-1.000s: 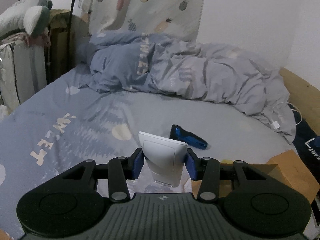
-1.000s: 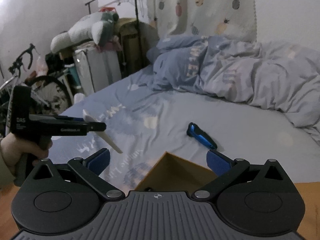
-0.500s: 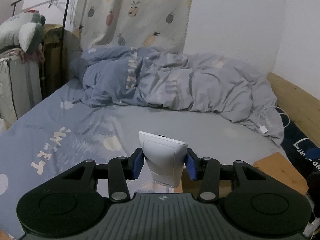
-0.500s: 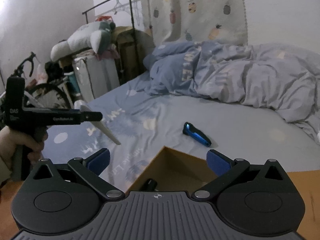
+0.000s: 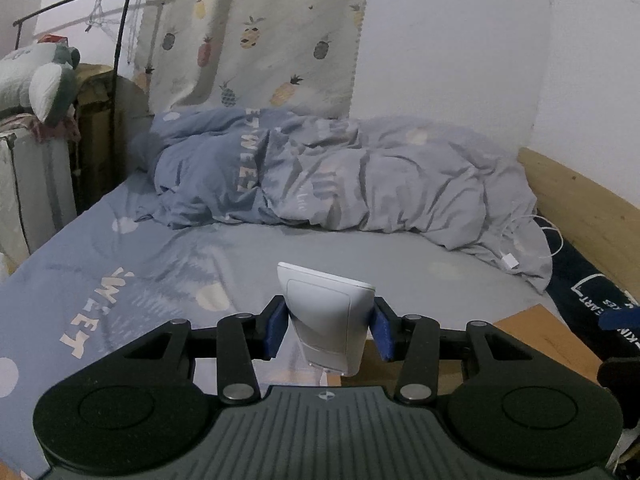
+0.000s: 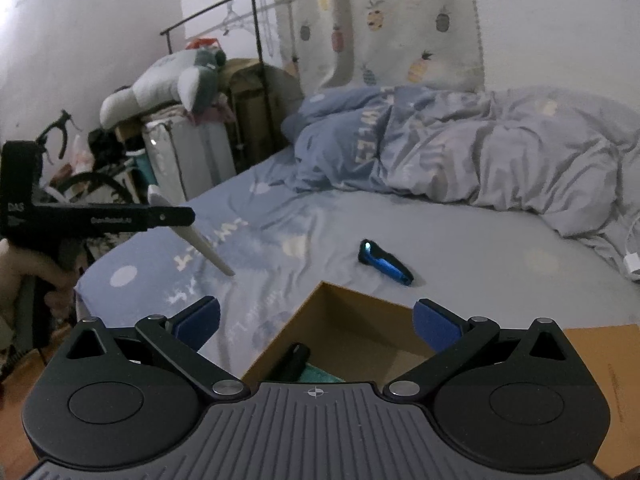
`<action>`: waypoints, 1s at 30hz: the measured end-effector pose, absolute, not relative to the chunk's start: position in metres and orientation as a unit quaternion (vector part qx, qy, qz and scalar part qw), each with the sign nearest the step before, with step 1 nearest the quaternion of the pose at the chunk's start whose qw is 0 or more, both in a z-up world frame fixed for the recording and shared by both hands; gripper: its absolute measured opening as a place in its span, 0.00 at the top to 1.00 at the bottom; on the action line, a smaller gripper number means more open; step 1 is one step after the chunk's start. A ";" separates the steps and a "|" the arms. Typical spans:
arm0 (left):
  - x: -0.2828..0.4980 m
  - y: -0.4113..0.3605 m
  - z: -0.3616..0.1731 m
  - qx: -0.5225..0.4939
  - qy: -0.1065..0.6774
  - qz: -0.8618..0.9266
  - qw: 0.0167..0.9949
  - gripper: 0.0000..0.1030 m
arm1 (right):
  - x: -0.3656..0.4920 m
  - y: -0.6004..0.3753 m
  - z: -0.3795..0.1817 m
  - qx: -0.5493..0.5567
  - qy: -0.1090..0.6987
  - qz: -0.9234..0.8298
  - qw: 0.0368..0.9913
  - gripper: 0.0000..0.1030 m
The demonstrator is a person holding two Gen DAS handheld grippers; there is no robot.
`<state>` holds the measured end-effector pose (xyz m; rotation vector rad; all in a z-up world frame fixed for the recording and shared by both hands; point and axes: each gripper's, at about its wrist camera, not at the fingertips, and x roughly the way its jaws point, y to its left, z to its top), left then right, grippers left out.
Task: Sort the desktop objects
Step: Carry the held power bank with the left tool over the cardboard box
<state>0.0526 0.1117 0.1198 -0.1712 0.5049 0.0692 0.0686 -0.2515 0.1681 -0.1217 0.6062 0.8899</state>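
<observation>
My left gripper (image 5: 326, 330) clamps the white device (image 5: 326, 320), tilted. Right gripper (image 6: 316, 320) spread wide above the cardboard box (image 6: 356, 320); blue shaver (image 6: 384, 262) on the bed (image 6: 480, 256) just beyond.

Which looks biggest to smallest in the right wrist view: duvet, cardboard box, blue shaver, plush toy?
1. duvet
2. cardboard box, though it sits nearest the camera and the claw body hides part of it, so its rank is unsure
3. plush toy, far back, so likely bigger than it looks
4. blue shaver
</observation>
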 end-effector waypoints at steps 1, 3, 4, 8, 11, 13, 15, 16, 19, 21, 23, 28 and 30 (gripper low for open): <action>0.052 0.110 0.120 -0.084 0.250 0.034 0.964 0.55 | 0.067 -0.253 0.167 -0.058 0.289 0.423 0.857 0.00; 0.051 0.108 0.119 -0.083 0.250 0.032 0.964 0.55 | 0.065 -0.256 0.165 -0.057 0.289 0.422 0.858 0.00; 0.051 0.106 0.118 -0.082 0.252 0.031 0.964 0.55 | 0.064 -0.258 0.164 -0.056 0.289 0.421 0.858 0.00; 0.050 0.099 0.113 -0.079 0.258 0.024 0.963 0.55 | 0.062 -0.265 0.157 -0.050 0.295 0.418 0.858 0.00; 0.050 0.092 0.109 -0.077 0.265 0.017 0.961 0.55 | 0.061 -0.269 0.151 -0.047 0.300 0.416 0.857 0.00; 0.051 0.087 0.104 -0.076 0.271 0.011 0.960 0.55 | 0.060 -0.272 0.146 -0.045 0.305 0.414 0.856 0.00; 0.051 0.081 0.100 -0.073 0.277 0.006 0.958 0.55 | 0.060 -0.274 0.140 -0.043 0.310 0.412 0.856 0.00; 0.052 0.078 0.097 -0.072 0.280 0.002 0.957 0.55 | 0.060 -0.275 0.137 -0.041 0.312 0.411 0.855 0.00; 0.053 0.067 0.088 -0.069 0.291 -0.008 0.954 0.55 | 0.060 -0.279 0.129 -0.038 0.320 0.409 0.854 0.00; 0.054 0.061 0.081 -0.069 0.300 -0.014 0.951 0.55 | 0.060 -0.282 0.123 -0.036 0.325 0.406 0.853 0.00; 0.056 0.055 0.074 -0.068 0.308 -0.019 0.949 0.55 | 0.061 -0.284 0.118 -0.035 0.330 0.403 0.853 0.00; 0.060 0.043 0.060 -0.062 0.328 -0.030 0.942 0.55 | 0.063 -0.292 0.105 -0.030 0.341 0.396 0.852 0.00; 0.061 0.039 0.055 -0.059 0.335 -0.034 0.940 0.55 | 0.064 -0.295 0.100 -0.028 0.346 0.394 0.851 0.00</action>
